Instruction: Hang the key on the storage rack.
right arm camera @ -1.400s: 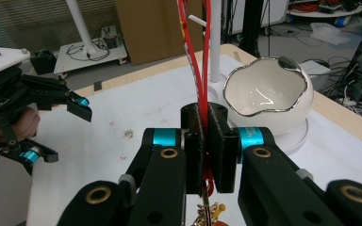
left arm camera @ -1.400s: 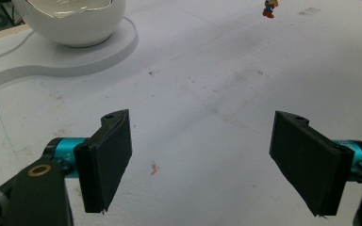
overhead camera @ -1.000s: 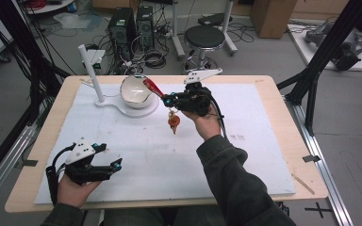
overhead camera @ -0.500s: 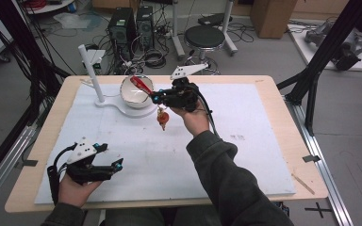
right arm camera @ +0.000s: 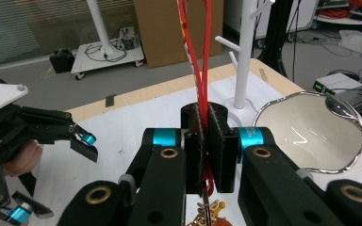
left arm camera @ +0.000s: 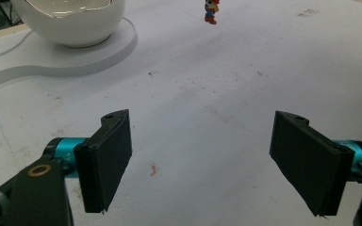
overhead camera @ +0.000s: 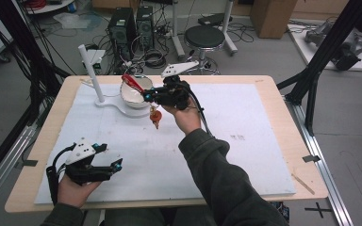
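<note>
My right gripper (overhead camera: 147,97) is shut on the red strap (overhead camera: 133,81) of a small keychain figure (overhead camera: 155,117), which dangles a little above the white mat. The strap's loop sticks out over the rim of the white bowl (overhead camera: 131,96). In the right gripper view the pads (right arm camera: 206,146) pinch the red strap (right arm camera: 200,56), with the figure (right arm camera: 208,213) hanging below and the bowl (right arm camera: 311,136) to the right. My left gripper (overhead camera: 115,165) rests at the front left, open and with nothing in it. Its jaws (left arm camera: 202,165) stand wide over bare mat, facing the bowl (left arm camera: 70,23) and the figure (left arm camera: 211,12).
The bowl sits on a flat white base (overhead camera: 118,107) with an upright white post (overhead camera: 90,70) with pegs at the back left. A white mat (overhead camera: 245,141) covers most of the wooden table (overhead camera: 292,108). A stool, computers and cables stand on the floor beyond the far edge.
My right hand has carried the figure leftward to the bowl, so the red loop now reaches over its rim. The left gripper has stayed where it was.
</note>
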{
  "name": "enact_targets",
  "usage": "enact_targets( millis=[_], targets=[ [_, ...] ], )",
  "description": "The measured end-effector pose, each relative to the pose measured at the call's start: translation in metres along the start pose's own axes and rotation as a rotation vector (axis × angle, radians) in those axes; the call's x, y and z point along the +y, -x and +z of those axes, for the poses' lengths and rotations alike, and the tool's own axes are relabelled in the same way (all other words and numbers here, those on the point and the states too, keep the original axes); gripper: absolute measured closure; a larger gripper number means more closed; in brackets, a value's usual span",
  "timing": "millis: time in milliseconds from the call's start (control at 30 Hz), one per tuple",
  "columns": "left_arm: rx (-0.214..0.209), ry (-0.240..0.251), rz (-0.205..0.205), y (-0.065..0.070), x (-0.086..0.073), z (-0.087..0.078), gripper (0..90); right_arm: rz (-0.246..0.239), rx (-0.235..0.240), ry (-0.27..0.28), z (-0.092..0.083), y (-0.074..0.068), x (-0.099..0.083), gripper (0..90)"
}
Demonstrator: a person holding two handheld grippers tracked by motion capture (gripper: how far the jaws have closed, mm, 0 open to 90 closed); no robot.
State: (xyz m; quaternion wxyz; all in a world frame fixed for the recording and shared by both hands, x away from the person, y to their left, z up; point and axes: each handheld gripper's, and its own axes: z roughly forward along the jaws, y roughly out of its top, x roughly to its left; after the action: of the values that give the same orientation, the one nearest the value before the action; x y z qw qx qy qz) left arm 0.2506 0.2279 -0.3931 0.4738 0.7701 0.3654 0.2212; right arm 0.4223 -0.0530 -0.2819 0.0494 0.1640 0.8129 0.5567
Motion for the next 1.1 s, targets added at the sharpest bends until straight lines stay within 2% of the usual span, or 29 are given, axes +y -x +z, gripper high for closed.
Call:
enact_targets(
  millis=[467, 1100],
  targets=[
    [-0.006, 0.001, 0.001, -0.001, 0.0, -0.001, 21.8, 0.002, 0.013, -0.02, 0.026, 0.002, 0.007, 85.5],
    [-0.002, 0.003, -0.002, -0.002, 0.0, -0.001, 21.9, -0.017, 0.027, -0.033, 0.05, 0.005, 0.022, 85.4]
  ],
)
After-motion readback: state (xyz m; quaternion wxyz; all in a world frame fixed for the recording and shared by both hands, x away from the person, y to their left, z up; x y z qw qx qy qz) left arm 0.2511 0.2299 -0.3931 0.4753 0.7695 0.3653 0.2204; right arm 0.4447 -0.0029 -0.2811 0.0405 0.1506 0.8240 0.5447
